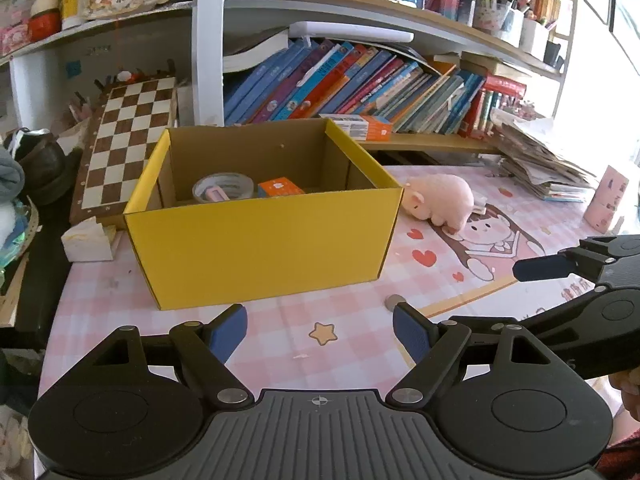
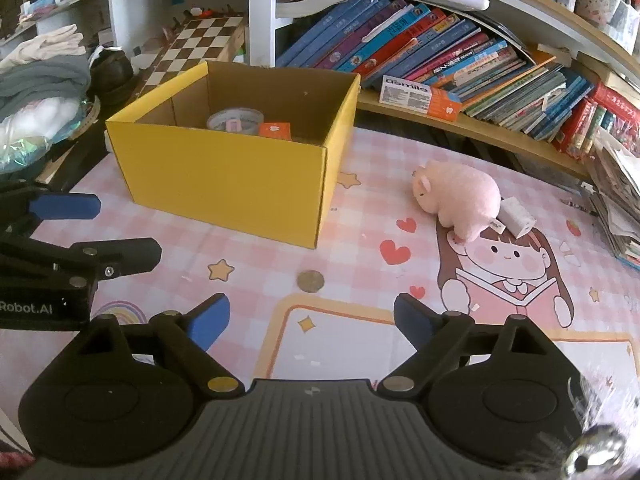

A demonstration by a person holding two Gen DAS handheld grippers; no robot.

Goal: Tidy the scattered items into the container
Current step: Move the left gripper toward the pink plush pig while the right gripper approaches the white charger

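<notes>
A yellow cardboard box (image 1: 260,252) (image 2: 224,184) stands open on the pink desk mat. Inside lie a tape roll (image 1: 223,188) (image 2: 235,120) and a small orange box (image 1: 280,188) (image 2: 275,129). A pink plush pig (image 1: 438,198) (image 2: 460,196) lies right of the box, with a small white block (image 2: 518,218) against it. A coin (image 2: 310,281) (image 1: 395,301) lies on the mat in front. My left gripper (image 1: 320,330) is open and empty, just in front of the box. My right gripper (image 2: 312,322) is open and empty, just short of the coin.
A chessboard (image 1: 128,140) leans behind the box. Leaning books (image 2: 460,48) fill the shelf behind the mat. A paper stack (image 1: 540,160) sits at the right. A white tissue box (image 1: 86,242) sits left of the yellow box. Clothes and bags (image 2: 36,80) pile at the left edge.
</notes>
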